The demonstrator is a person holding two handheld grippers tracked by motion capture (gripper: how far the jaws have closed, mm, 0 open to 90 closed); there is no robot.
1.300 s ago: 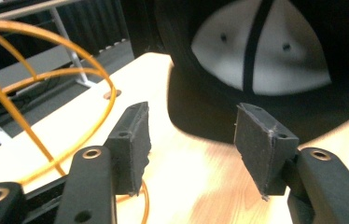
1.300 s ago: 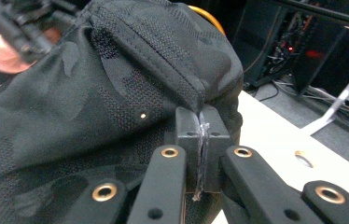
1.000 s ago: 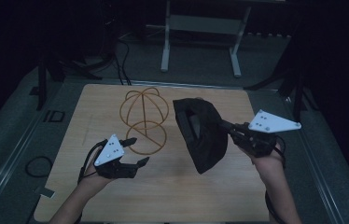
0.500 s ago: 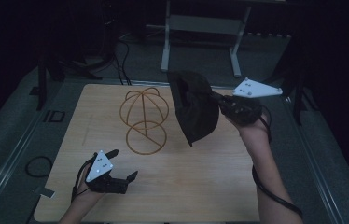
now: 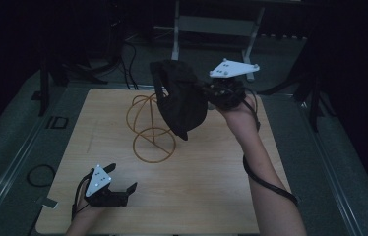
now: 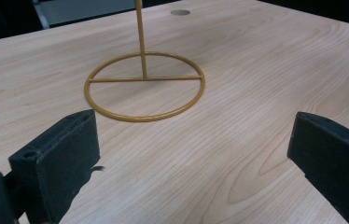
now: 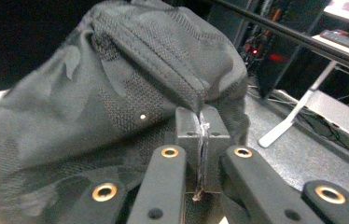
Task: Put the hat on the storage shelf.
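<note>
A black mesh cap (image 5: 179, 101) hangs in the air over the right side of a gold wire stand (image 5: 145, 118). My right gripper (image 5: 204, 93) is shut on the cap's edge, and up close its jaws pinch the fabric (image 7: 116, 93) at the right gripper's tips (image 7: 202, 126). My left gripper (image 5: 122, 177) sits low near the table's front left. Its jaws have just been opening and now stand wide with nothing between them. Ahead of the left gripper (image 6: 191, 154) lies the stand's round base ring (image 6: 144, 79) on the wooden table (image 6: 256, 70).
The wooden table (image 5: 211, 172) lies on a dark mat. A grey metal frame (image 5: 216, 24) stands on the floor beyond it. A cable loop (image 5: 39, 174) lies left of the table. A small round hole (image 6: 180, 12) marks the tabletop behind the stand.
My right gripper has carried the cap up and leftward, over the wire stand. My left gripper has drawn back toward the front edge and lower, and its jaws have spread.
</note>
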